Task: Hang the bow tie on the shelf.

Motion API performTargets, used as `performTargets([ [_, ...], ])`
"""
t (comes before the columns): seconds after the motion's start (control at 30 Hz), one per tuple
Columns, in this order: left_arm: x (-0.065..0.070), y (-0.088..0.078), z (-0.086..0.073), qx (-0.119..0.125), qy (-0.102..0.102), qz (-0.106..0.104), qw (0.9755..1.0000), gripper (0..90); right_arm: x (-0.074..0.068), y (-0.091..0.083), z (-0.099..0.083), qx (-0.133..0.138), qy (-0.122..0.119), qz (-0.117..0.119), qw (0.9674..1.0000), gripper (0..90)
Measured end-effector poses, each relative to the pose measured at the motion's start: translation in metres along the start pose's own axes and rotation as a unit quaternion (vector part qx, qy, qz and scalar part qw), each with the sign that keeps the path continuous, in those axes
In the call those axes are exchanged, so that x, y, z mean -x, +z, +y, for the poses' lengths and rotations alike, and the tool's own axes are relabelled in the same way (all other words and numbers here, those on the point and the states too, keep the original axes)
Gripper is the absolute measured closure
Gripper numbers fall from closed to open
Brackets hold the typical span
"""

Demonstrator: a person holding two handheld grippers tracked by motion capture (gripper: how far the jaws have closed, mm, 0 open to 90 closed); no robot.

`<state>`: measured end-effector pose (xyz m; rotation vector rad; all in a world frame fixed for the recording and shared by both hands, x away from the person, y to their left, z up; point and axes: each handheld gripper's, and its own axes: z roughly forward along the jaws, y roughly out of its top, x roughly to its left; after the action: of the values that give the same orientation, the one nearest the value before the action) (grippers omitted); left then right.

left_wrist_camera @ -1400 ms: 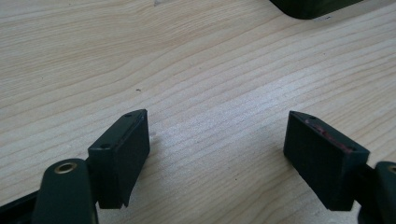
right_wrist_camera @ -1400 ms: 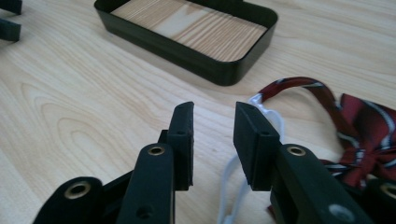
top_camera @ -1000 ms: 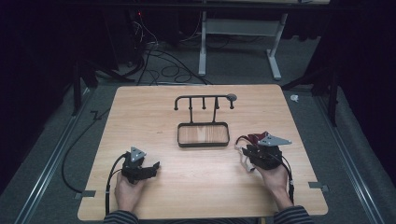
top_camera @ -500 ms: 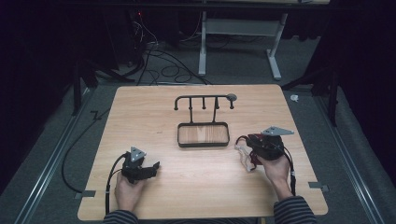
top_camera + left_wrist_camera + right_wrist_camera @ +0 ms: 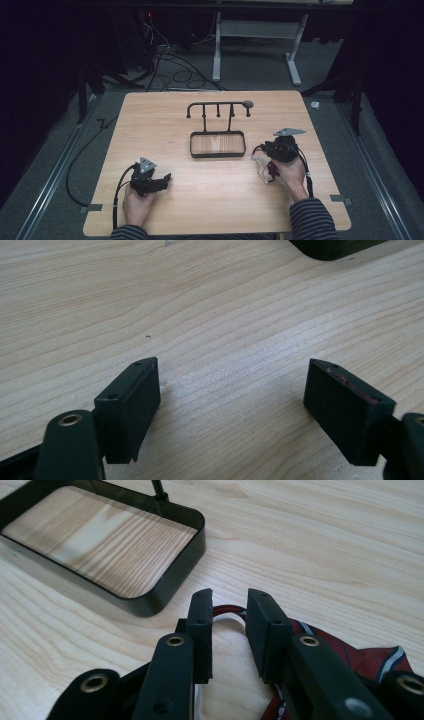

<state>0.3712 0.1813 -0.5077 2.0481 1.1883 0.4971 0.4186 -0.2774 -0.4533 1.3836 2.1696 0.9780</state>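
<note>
While you sit at the near edge of the wooden table (image 5: 150, 120), a black rack with a tray base (image 5: 218, 145) stands at its middle. Your right gripper (image 5: 227, 630), near right, has been narrowing its jaws, which now straddle a dark red striped tie (image 5: 372, 657) lying under it; whether the pads press the cloth I cannot tell. Your left gripper (image 5: 232, 407) rests near left, jaws wide and empty. You appear to be picking up the tie; next likely calls for a firm pinch, then a lift toward the rack's hooks (image 5: 218, 108).

Wooden table (image 5: 210, 200), black tray stand (image 5: 217, 144) mid-table, red striped cloth (image 5: 266, 167) beside it
</note>
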Motion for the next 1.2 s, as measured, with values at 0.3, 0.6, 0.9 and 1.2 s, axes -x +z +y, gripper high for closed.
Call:
performTargets([
  [0.3,0.0,0.0,0.0,0.001,-0.001,0.0,1.0,23.1,0.005,0.017,0.005,-0.016,0.005,-0.001,0.9999,73.9],
  [0.6,0.0,0.0,0.0,0.0,-0.001,0.0,1.0,23.1,0.01,0.028,0.008,-0.023,0.005,-0.008,0.9997,73.5],
  [0.9,0.0,0.0,0.0,0.0,-0.001,0.0,1.0,23.1,0.014,0.037,0.006,-0.041,0.008,-0.003,0.9991,74.0],
  [1.2,0.0,0.0,0.0,0.0,-0.001,0.0,1.0,23.1,0.019,0.045,0.002,-0.062,0.014,-0.001,0.998,85.3],
])
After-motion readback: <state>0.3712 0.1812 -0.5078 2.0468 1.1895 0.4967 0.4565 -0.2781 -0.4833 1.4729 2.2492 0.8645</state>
